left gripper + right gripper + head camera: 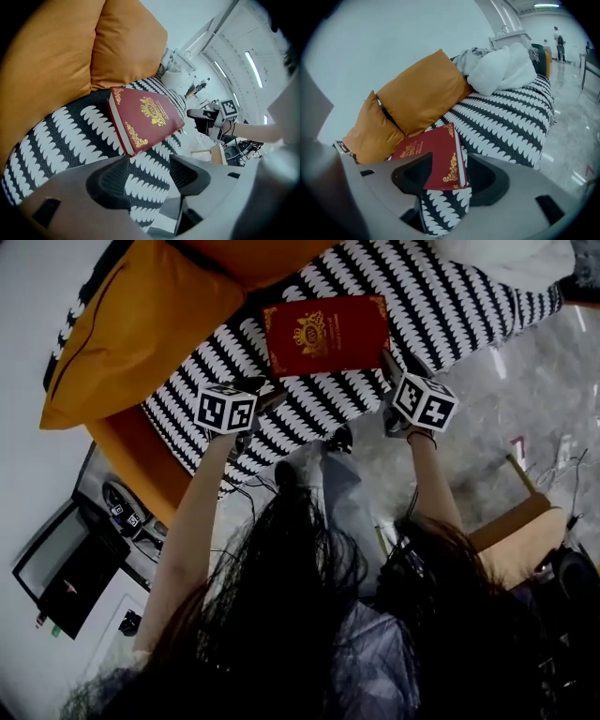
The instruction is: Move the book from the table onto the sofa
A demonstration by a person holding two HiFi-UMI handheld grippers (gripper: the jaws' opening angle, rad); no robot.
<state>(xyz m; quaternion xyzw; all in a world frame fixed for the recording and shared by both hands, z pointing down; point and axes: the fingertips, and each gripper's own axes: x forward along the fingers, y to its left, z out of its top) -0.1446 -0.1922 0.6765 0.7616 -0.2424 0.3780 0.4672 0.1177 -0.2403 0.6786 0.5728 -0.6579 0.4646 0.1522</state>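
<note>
Currently viewing: I am looking down on a sofa [450, 306] wearing a black-and-white patterned cover.
Book [323, 334]: red with gold ornament, closed, lying flat on the sofa cover just beside the orange cushions.
Left gripper [270, 393]: I am holding it just short of the book's near left corner; its jaws are standing apart with only sofa cover showing between them.
Right gripper [389, 367]: its jaws are standing wide apart around the book's near right corner; a gap is showing between the page edge and one jaw, and I cannot tell whether the other jaw is touching.
Orange cushions [131, 324]: two, leaning together behind the book.
White bundle [504, 68]: soft fabric sitting on the sofa farther along.
</note>
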